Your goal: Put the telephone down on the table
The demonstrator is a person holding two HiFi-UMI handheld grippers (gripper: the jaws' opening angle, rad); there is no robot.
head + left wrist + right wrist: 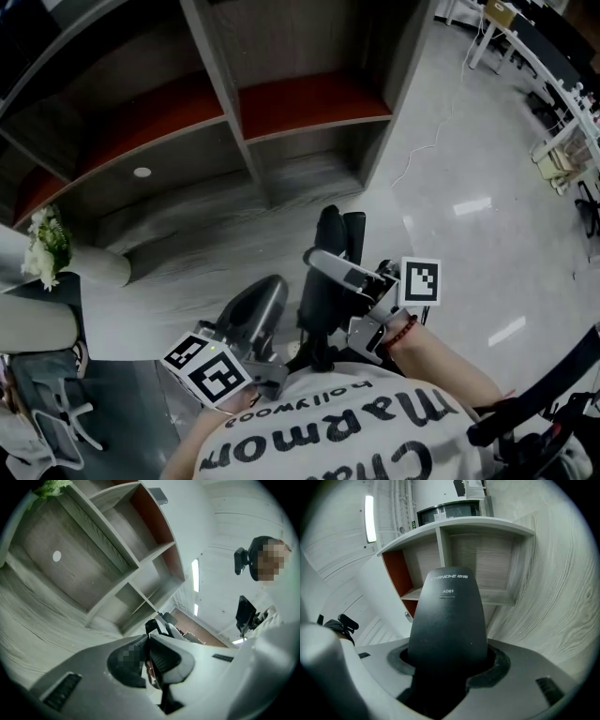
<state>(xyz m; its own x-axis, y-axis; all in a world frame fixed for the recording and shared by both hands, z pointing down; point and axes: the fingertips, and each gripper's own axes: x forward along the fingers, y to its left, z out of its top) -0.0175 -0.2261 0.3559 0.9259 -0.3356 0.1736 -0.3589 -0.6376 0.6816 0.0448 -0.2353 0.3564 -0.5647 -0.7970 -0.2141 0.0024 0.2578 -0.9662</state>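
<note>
Grey shelving point(281, 103) with red boards fills the background, and the right claw point(449, 660) is clamped on the black telephone point(447, 616) while the left claw point(149, 660) sits pinched shut.

- Shelving unit point(220, 103): grey wood-grain frame and dividers, red-brown panels in the open compartments. It fills the upper left of the head view and also shows in the left gripper view point(108, 550) and the right gripper view point(478, 550).
- Small round white disc point(142, 172): set on a grey panel of the shelving.
- White flowers with green leaves point(45, 246): left edge, beside a pale rounded surface point(103, 267).
- Floor point(469, 281): pale, glossy, with bright reflected patches.
- Thin white cable point(422, 155): lying on the floor near the shelving's right end.
- White-framed desks point(562, 103): upper right corner.
- Pale chair frame point(42, 412): lower left.
- Ceiling light strip point(370, 518).
</note>
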